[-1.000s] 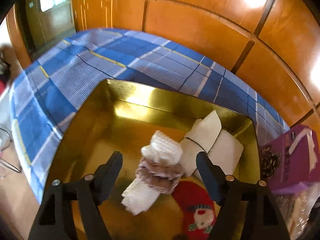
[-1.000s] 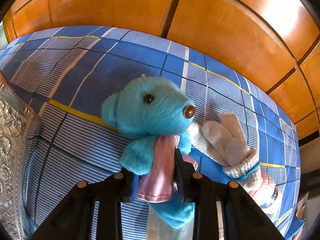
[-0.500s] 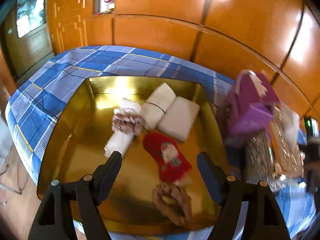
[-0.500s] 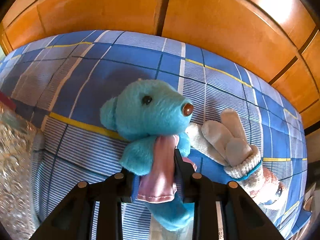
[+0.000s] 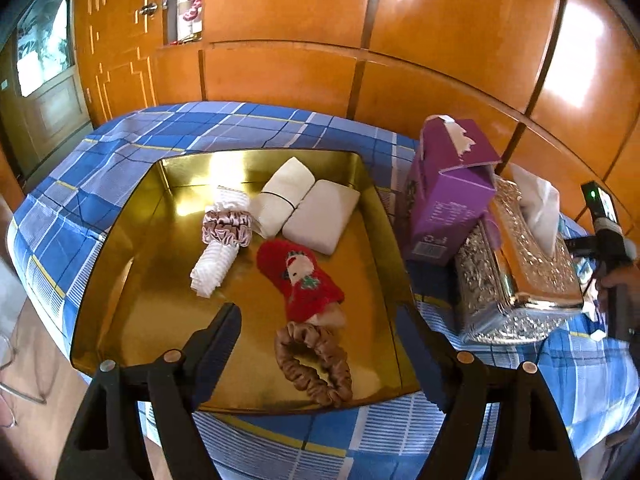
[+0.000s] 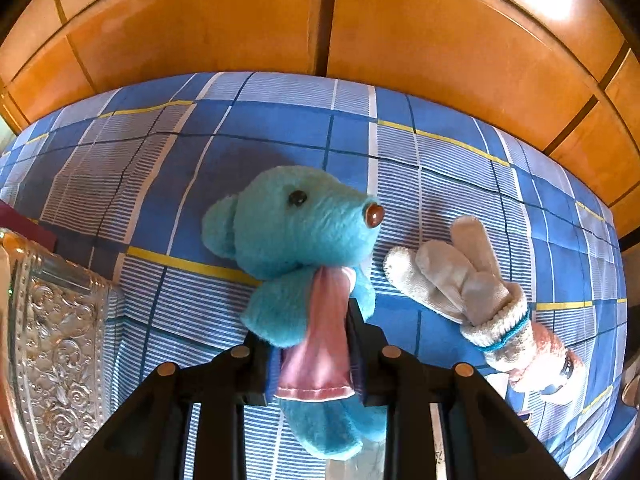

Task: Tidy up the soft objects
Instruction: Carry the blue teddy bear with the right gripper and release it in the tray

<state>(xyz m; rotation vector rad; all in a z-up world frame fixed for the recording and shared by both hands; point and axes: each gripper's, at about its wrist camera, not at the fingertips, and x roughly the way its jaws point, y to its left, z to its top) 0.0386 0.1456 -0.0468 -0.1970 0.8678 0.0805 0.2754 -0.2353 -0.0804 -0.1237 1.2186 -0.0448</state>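
My right gripper (image 6: pixel 310 320) is shut on a blue teddy bear (image 6: pixel 296 232) with a pink scarf, held above the blue checked cloth (image 6: pixel 160 176). A white mitten (image 6: pixel 456 276) lies just right of the bear. My left gripper (image 5: pixel 320 332) is open and empty, above the near edge of a gold tray (image 5: pixel 132 264). In the tray lie a red Christmas sock (image 5: pixel 300 280), a brown scrunchie (image 5: pixel 316 364), a white roll with a pink scrunchie (image 5: pixel 224 236) and two white folded cloths (image 5: pixel 308 208).
A purple box (image 5: pixel 448 192) and an ornate silver tissue box (image 5: pixel 516 276) stand right of the tray; the silver box also shows in the right wrist view (image 6: pixel 52 344). A pink and white soft thing (image 6: pixel 536 356) lies beyond the mitten. Orange wood panels (image 5: pixel 400 40) back the bed.
My left gripper has pulled back and up from the tray, so the whole tray and the boxes beside it now show. My right gripper has shifted slightly, still holding the bear.
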